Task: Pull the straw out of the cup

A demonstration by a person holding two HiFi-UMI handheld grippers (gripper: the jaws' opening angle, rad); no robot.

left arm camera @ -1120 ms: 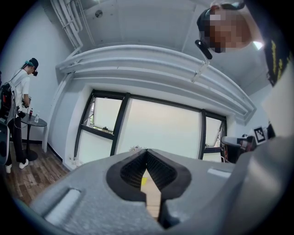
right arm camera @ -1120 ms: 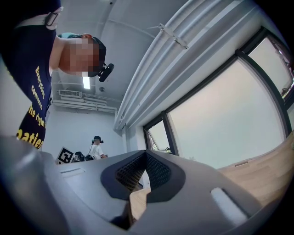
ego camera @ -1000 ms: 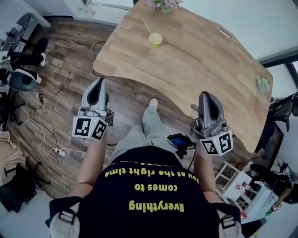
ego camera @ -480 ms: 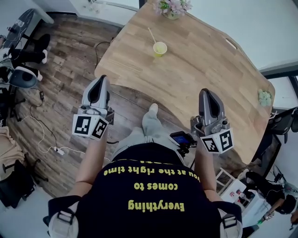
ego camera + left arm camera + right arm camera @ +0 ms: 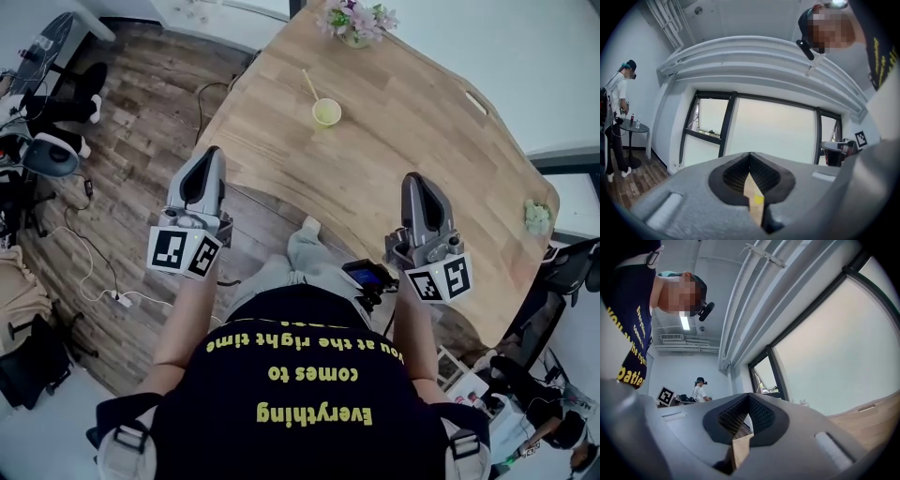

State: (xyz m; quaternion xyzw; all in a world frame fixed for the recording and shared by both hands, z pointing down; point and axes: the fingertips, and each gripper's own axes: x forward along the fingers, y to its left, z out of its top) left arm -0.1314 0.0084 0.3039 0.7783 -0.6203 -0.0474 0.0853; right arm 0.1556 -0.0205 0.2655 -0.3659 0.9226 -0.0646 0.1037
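Observation:
A small yellow-green cup [image 5: 325,112] stands on the far part of the wooden table [image 5: 412,122], and a thin straw [image 5: 308,83] leans out of it toward the upper left. Both grippers are held level well short of the cup, near the table's near edge. My left gripper [image 5: 211,155] hangs over the floor, its jaws closed together and empty. In the left gripper view [image 5: 750,154] a sliver of the cup [image 5: 758,199] shows through the slot below the tips. My right gripper [image 5: 415,180] is over the table's edge, also shut and empty [image 5: 749,395].
A vase of flowers [image 5: 356,21] stands at the table's far edge behind the cup, and a small green plant [image 5: 537,217] sits at its right end. Chairs and cables [image 5: 56,141] crowd the floor on the left. Another person [image 5: 616,117] stands by a round side table.
The person has stepped toward the table, carrying both grippers forward. The cup and table now sit lower and nearer in the head view. Both jaws stay shut.

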